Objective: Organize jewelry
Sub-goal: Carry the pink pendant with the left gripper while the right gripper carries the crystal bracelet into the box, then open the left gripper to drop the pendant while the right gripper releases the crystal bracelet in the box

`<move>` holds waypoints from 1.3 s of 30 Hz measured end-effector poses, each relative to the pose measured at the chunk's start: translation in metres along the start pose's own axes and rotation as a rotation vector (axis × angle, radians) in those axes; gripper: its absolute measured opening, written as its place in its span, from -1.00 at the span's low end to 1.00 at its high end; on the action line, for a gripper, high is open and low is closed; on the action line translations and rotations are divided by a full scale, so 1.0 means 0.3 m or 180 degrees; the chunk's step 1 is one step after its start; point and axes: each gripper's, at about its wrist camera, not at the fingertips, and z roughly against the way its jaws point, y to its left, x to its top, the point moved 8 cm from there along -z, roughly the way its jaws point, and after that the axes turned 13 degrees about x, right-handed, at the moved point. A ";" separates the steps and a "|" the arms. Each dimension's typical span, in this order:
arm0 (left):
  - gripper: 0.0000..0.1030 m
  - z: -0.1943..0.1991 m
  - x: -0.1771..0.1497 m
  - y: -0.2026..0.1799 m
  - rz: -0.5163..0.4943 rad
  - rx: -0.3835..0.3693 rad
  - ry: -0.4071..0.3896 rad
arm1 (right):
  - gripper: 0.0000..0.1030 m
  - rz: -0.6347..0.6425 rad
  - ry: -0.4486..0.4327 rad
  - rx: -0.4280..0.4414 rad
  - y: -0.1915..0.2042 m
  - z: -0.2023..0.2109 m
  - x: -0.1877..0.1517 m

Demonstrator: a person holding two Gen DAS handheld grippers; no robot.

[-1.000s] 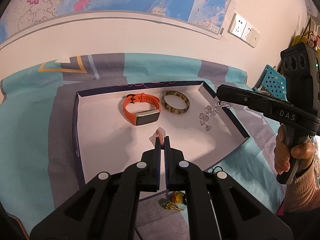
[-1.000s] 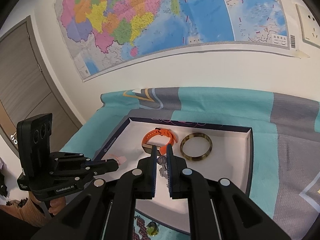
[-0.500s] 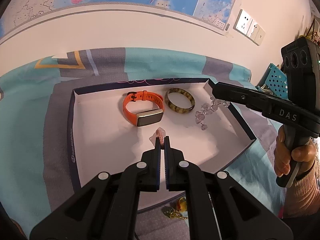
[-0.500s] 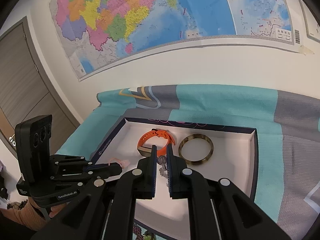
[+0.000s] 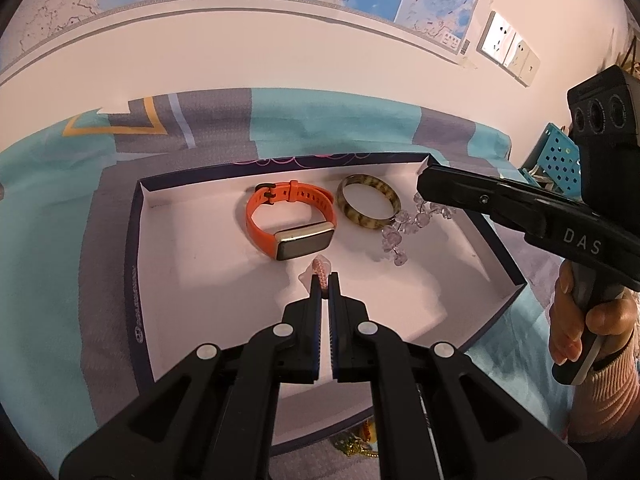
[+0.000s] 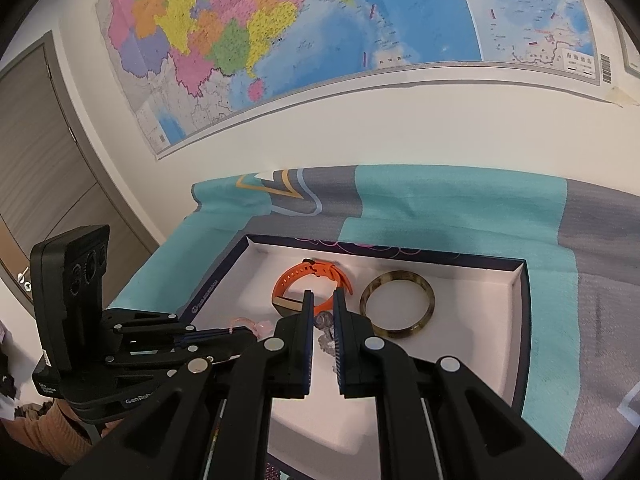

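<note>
A shallow white box lid with dark rim lies on the cloth. In it are an orange smart band and a mottled brown bangle. My left gripper is shut on a pink woven cord bracelet, held over the lid's middle. My right gripper is shut on a clear crystal bead bracelet, which dangles down to the lid floor right of the bangle.
A teal and grey cloth covers the surface below a wall map. Small gold trinkets lie on the cloth by the lid's near edge. A blue perforated basket stands at far right. A door is at left.
Both grippers moved forward over the lid. The crystal bead bracelet has come lower and closer to the bangle. Both grips are unchanged.
</note>
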 end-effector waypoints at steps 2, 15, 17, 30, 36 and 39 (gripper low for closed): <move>-0.93 -0.007 0.000 -0.001 -0.0002 0.0009 0.0011 | -0.85 -0.0001 0.0009 -0.0009 -0.006 -0.004 0.000; -0.93 -0.045 -0.006 0.007 0.0025 0.0026 0.0088 | -0.85 -0.0005 0.0090 -0.0030 -0.032 -0.035 -0.023; -0.93 -0.050 -0.005 0.008 0.0024 0.0032 0.0097 | -0.85 -0.0018 0.0102 -0.0044 -0.041 -0.039 -0.026; -0.93 -0.071 -0.005 0.001 0.0006 0.0062 0.0131 | -0.85 -0.0024 0.0190 -0.0059 -0.059 -0.062 -0.049; -0.93 -0.090 -0.009 0.008 0.0028 0.0081 0.0173 | -0.85 -0.0052 0.0244 -0.0069 -0.072 -0.065 -0.066; -0.92 -0.096 -0.009 0.008 0.0032 0.0083 0.0179 | -0.84 -0.0065 0.0314 -0.0080 -0.077 -0.072 -0.080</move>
